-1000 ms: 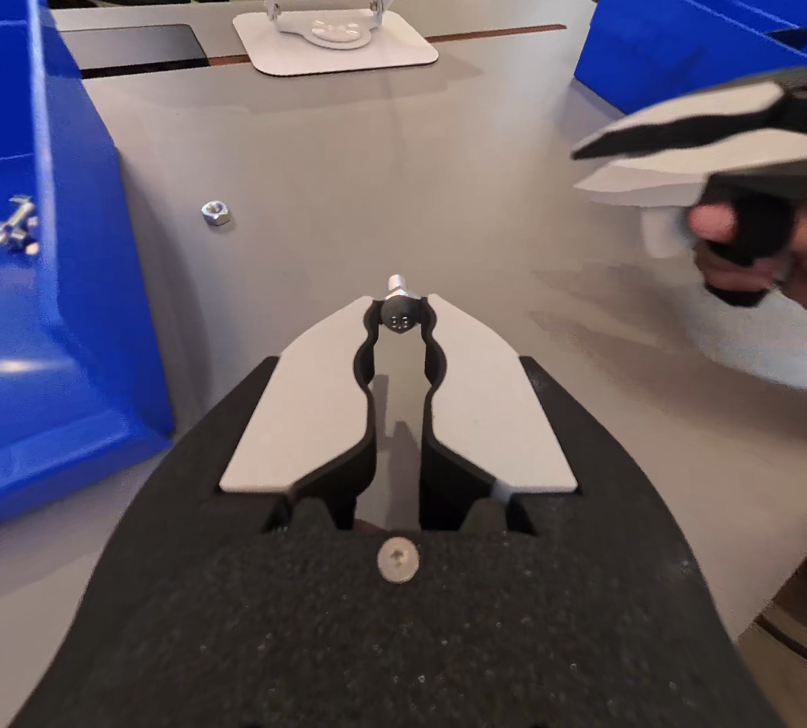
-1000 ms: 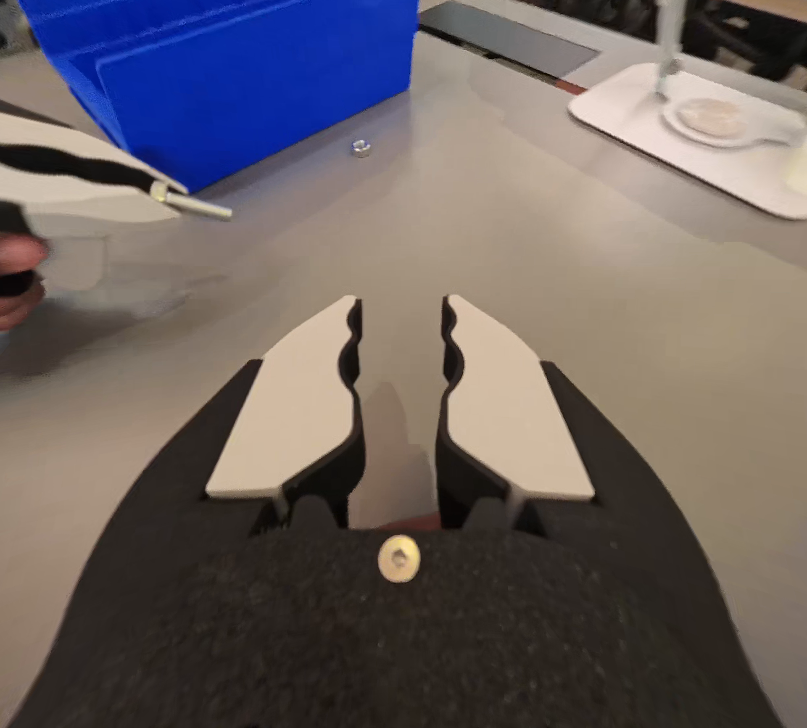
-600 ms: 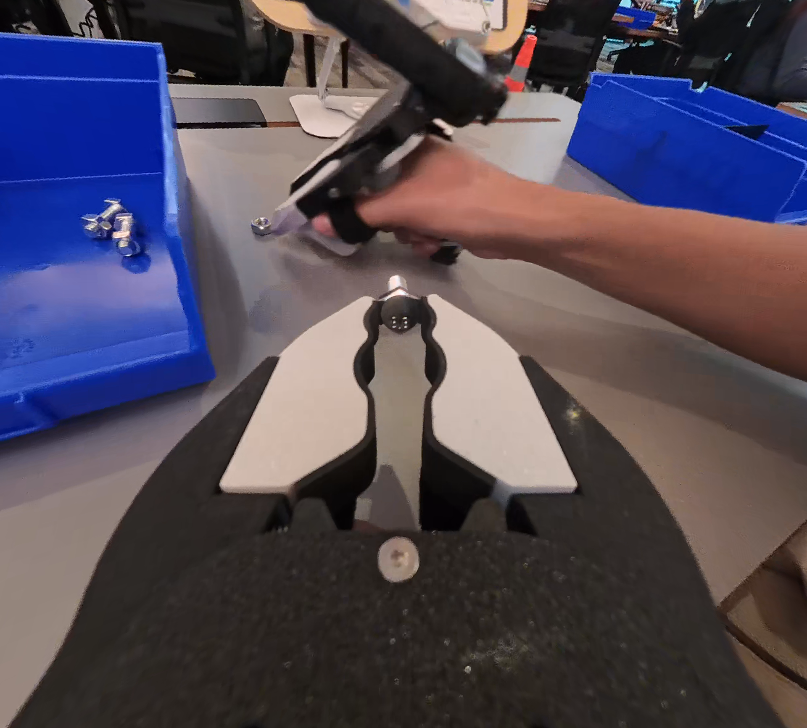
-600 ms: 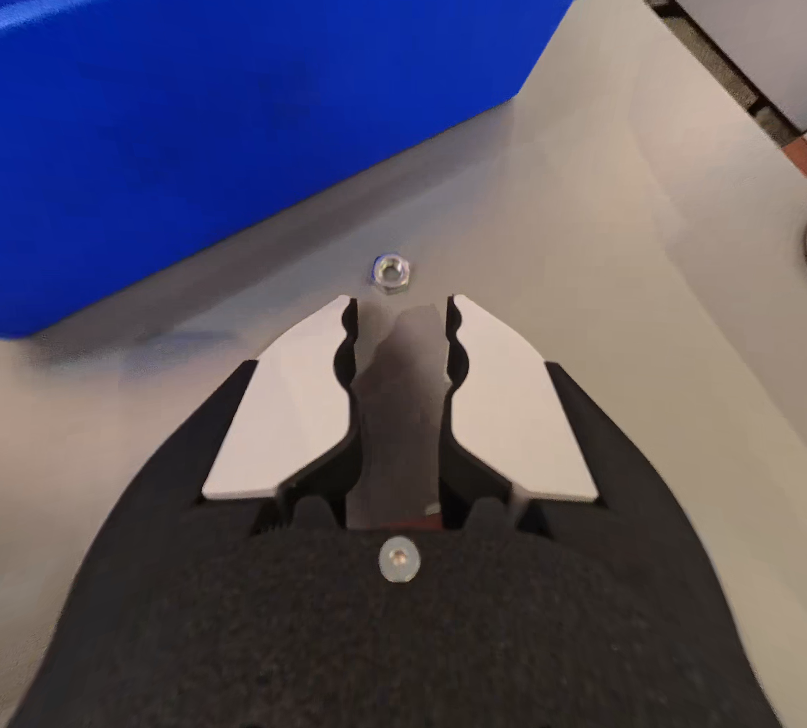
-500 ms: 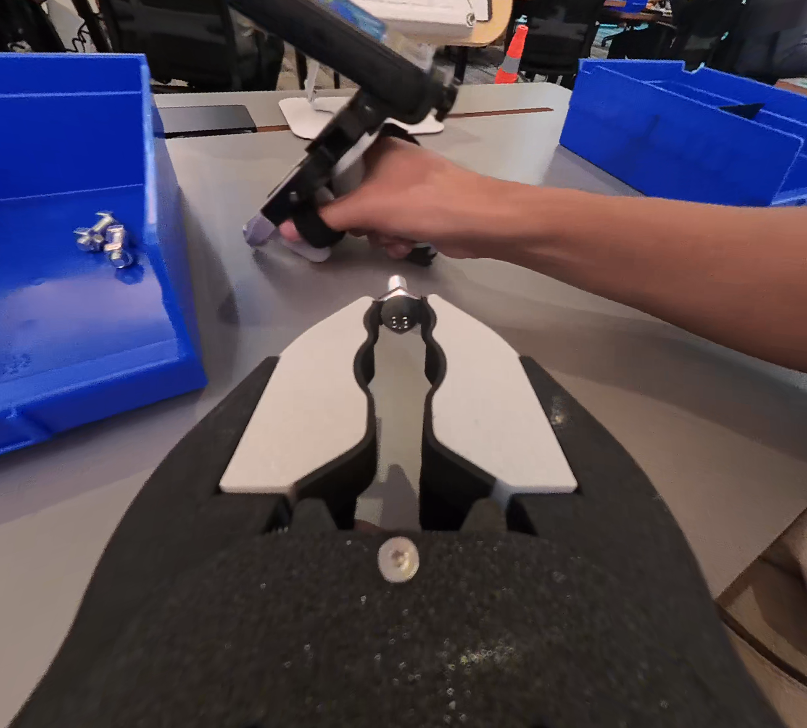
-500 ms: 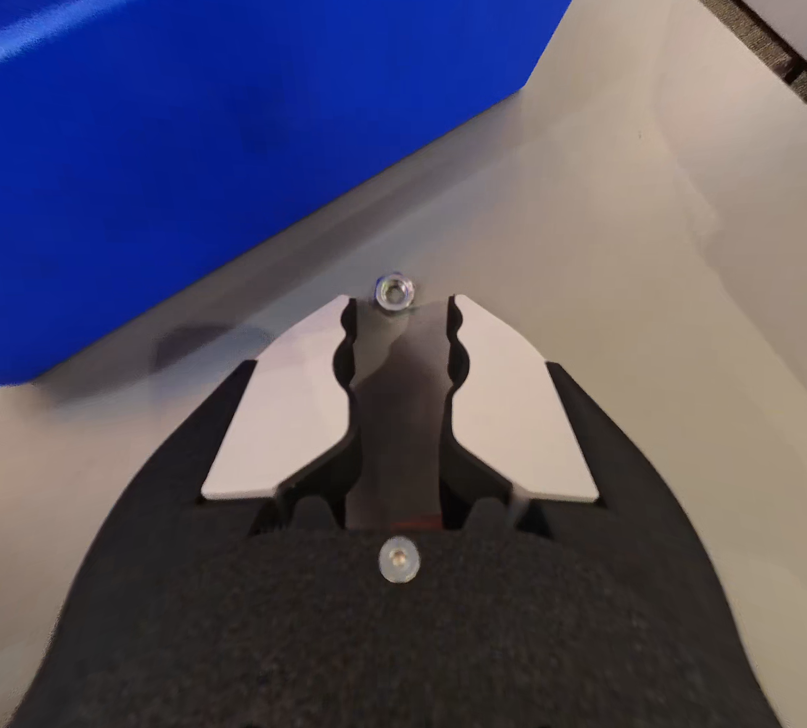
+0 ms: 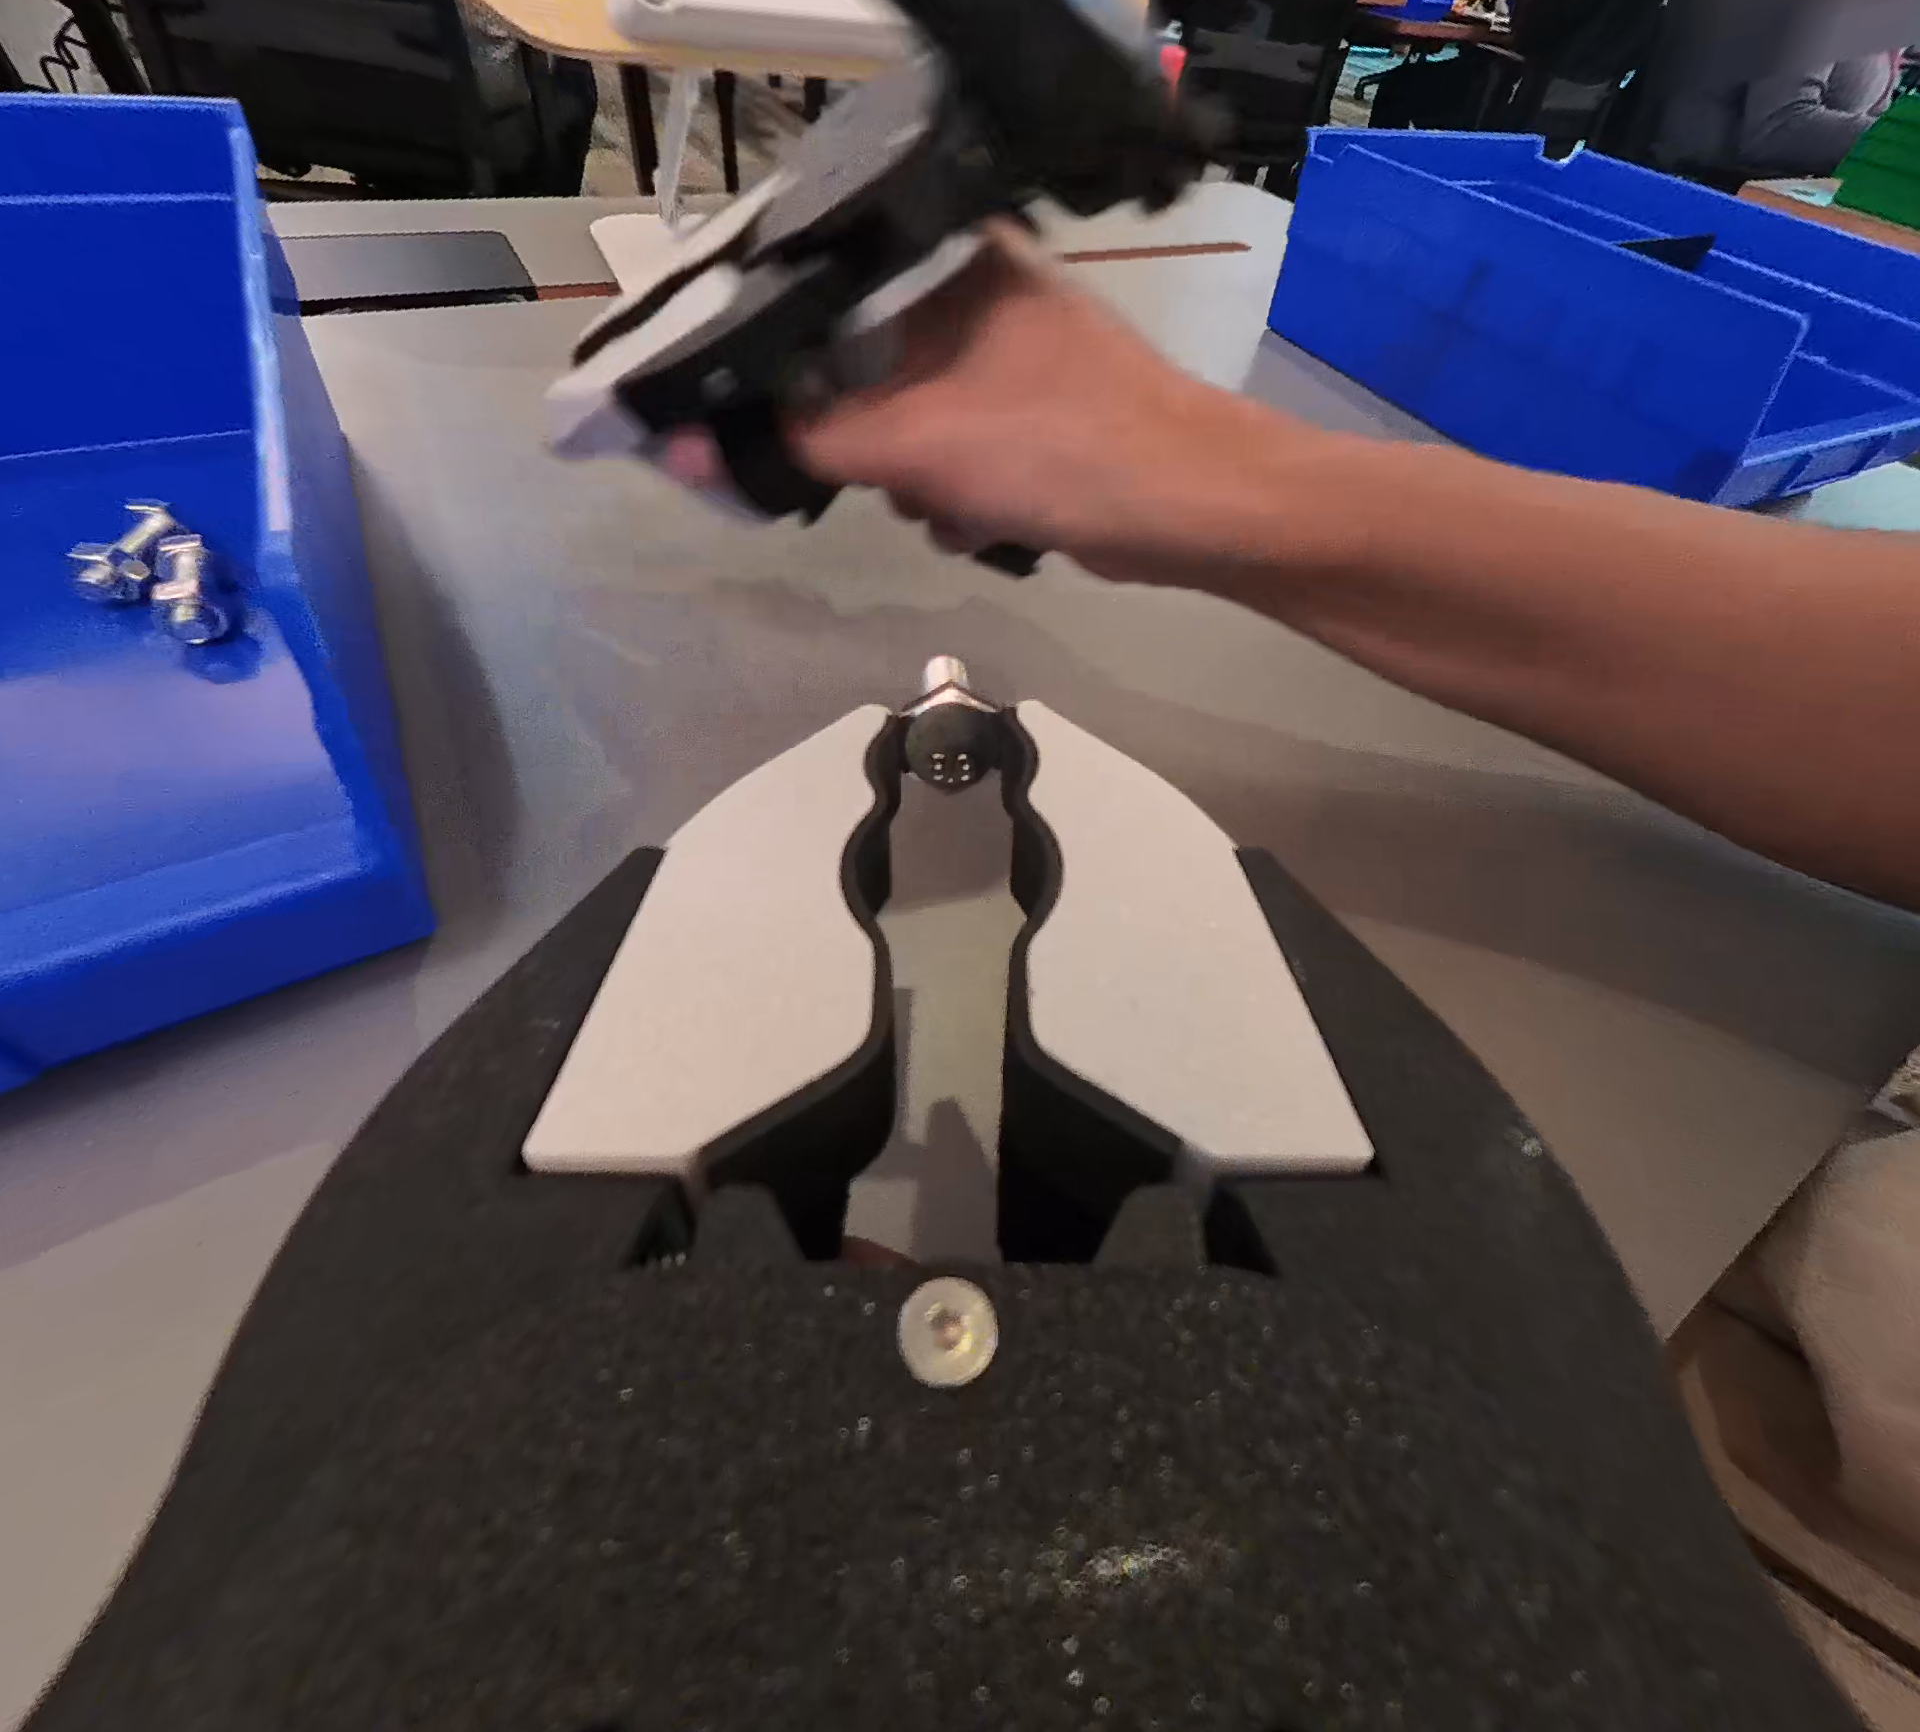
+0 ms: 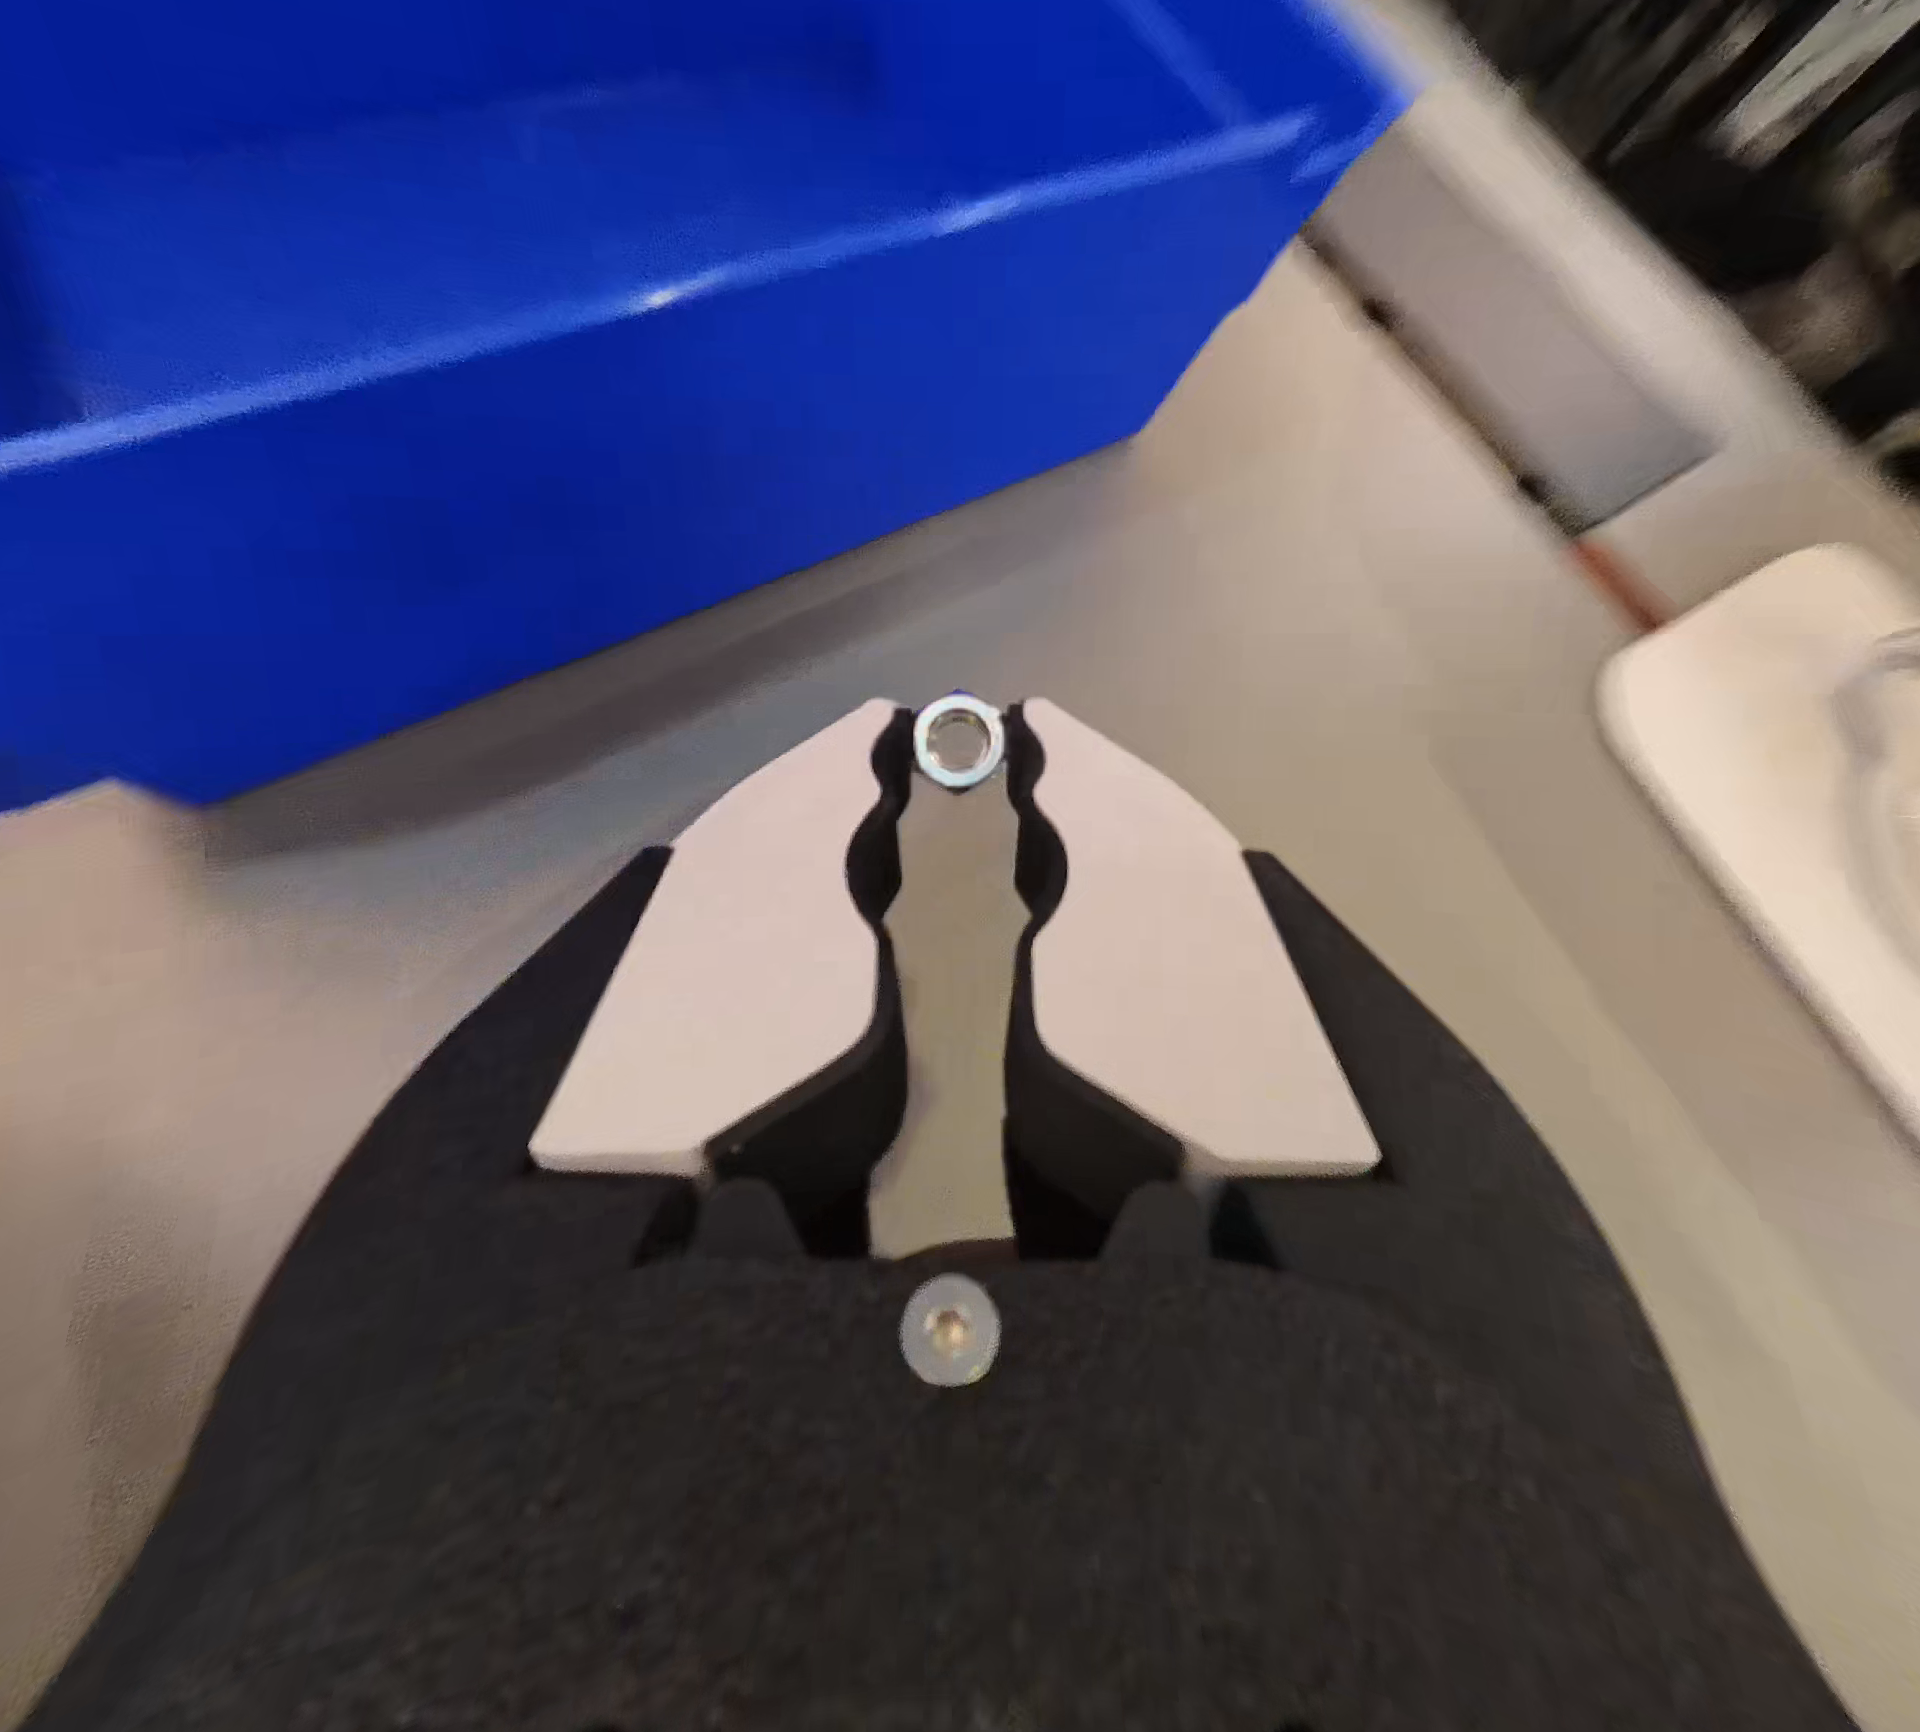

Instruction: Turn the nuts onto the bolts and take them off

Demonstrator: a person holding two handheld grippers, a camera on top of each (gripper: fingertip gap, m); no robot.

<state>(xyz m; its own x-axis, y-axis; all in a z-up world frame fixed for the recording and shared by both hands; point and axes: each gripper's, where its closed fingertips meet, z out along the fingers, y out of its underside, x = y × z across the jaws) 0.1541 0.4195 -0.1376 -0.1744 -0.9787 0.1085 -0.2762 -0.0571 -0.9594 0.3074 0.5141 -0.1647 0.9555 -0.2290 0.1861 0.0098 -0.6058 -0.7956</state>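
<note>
Off table now: right claw [image 8: 958,732] pinching nut [image 8: 957,747]; left claw [image 7: 948,726] still clamps bolt [image 7: 943,726].

Even, fairly bright indoor light falls from overhead; the smooth grey bench [image 7: 1195,747] carries soft, pale reflections and faint shadows. In the left wrist view the black-and-white right tool [image 7: 582,415] and the hand [image 7: 997,456] gripping it are smeared by motion blur, while the near black-and-white left tool [image 7: 951,732] is sharp. The right wrist view is streaked across its background; the glossy blue plastic bin [image 8: 623,394] shows blurred highlights along its rim. Wide-angle distortion bends both pictures' edges.
</note>
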